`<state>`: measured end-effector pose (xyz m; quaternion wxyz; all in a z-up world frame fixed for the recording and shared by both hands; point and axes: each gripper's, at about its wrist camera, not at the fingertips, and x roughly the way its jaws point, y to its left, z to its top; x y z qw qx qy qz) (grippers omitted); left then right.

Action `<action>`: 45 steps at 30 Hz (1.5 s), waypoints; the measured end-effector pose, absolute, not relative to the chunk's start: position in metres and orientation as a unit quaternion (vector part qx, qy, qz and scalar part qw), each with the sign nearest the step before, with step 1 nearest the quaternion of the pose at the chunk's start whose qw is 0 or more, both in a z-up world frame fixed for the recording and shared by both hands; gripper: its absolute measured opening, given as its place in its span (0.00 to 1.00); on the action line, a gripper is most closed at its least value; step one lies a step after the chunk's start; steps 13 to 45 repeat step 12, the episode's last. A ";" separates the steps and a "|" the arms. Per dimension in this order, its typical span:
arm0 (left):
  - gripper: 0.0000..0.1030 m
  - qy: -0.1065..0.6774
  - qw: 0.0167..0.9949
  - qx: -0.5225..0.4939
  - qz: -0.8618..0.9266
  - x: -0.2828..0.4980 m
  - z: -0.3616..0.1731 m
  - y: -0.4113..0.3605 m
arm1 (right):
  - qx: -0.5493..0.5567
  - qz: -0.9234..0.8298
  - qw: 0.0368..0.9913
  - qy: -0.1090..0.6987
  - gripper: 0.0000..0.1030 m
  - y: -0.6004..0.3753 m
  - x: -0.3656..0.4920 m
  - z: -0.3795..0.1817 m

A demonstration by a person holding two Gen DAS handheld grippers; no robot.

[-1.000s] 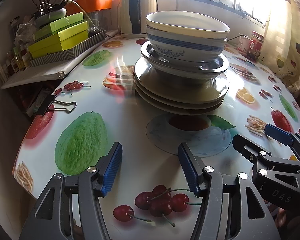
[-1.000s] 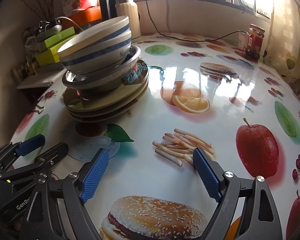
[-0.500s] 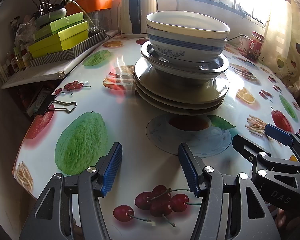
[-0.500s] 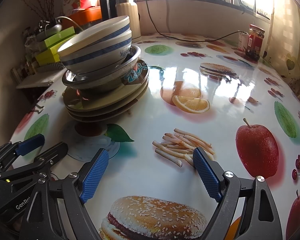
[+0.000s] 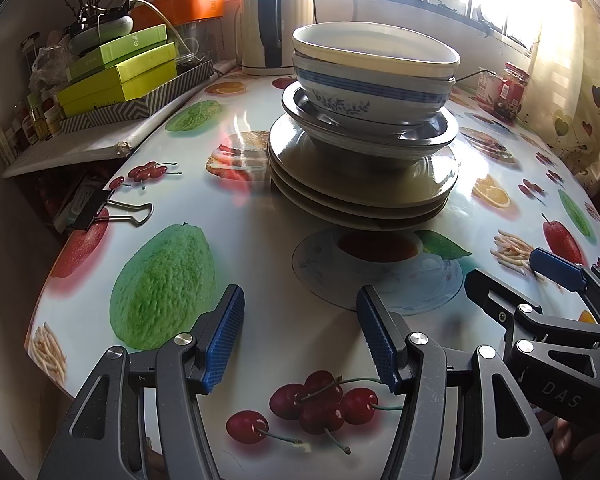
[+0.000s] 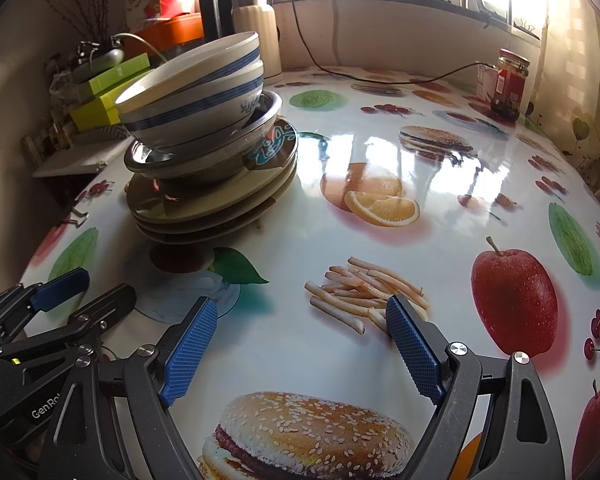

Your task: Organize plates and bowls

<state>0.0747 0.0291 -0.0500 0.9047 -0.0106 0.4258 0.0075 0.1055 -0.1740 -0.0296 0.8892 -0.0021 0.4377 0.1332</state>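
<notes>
A single stack of crockery stands upright on the round glossy table (image 5: pixel 260 320), which is covered with a fruit-and-burger printed cloth. At the bottom lie three flat olive-beige round plates (image 5: pixel 364 192), rims level, slightly offset from one another. On them sits a shallow stainless-steel bowl (image 5: pixel 420 136), mouth up, and inside that nest two white ceramic bowls with blue bands (image 5: pixel 372 88), also mouth up. In the right wrist view the two ceramic bowls (image 6: pixel 196 96) lean, their rims tilted up toward the window side, while the plates (image 6: pixel 204 208) stay flat. The stack's long axis runs vertically.

The left claw (image 5: pixel 300 336) hangs over the near edge of the table, its blue ribbed pads parted with only printed cherries showing between them; it grips nothing. The right claw (image 6: pixel 300 344) is spread wider above the printed fries and burger, likewise empty. Each claw is near the stack but apart from it, the left directly in front, the right off to its side.

Behind the stack stands a cream electric kettle (image 5: pixel 268 24); lime-green boxes (image 5: pixel 120 76) are piled on a side shelf, and a red-labelled glass jar (image 6: pixel 508 84) sits by the window.
</notes>
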 end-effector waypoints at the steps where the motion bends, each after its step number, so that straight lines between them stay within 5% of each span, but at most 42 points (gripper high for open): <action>1: 0.58 0.426 0.905 -0.011 0.008 0.075 -0.050 0.029 | -0.003 0.133 0.889 0.438 0.85 -0.174 0.106 -0.030; 45: 0.58 0.426 0.905 -0.010 0.008 0.075 -0.050 0.029 | -0.003 0.133 0.889 0.438 0.85 -0.173 0.105 -0.029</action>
